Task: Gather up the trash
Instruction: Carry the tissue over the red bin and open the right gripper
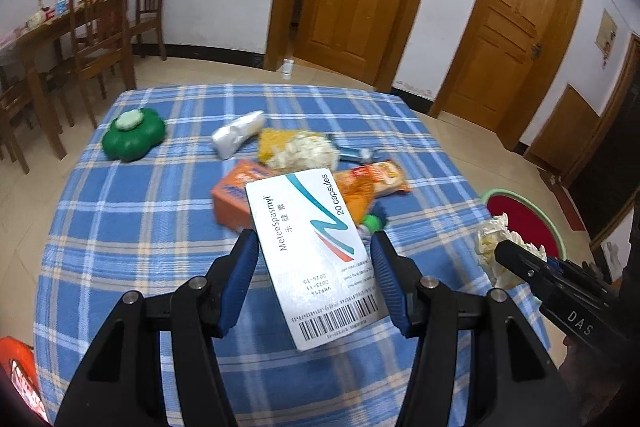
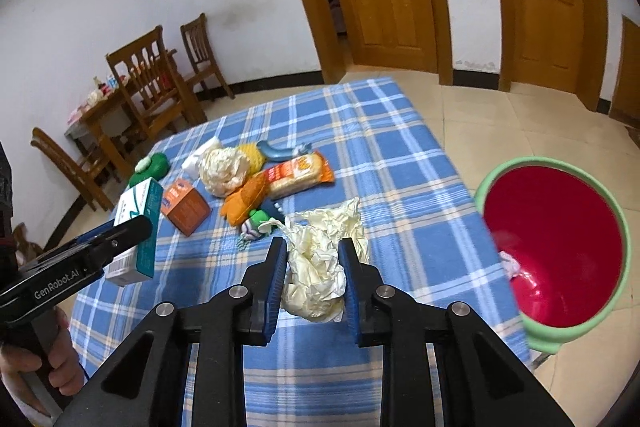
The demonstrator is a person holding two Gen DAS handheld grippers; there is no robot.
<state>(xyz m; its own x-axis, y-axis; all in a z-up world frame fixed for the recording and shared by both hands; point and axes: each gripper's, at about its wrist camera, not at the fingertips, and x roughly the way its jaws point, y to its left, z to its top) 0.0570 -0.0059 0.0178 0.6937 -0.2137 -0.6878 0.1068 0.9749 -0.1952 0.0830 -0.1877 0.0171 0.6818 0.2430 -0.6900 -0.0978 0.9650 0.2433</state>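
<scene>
Both hand-held grippers have something clamped. Left hand-held gripper grips a white medicine box between its blue pads, box sticking forward and tilted, lifted off the bench. Right hand-held gripper is squeezing a crumpled cream paper wad, also clear of the checked cloth. Red bin with a green rim sits just off the bench edge, right of the wad. More trash is piled mid-bench, beyond both.
</scene>
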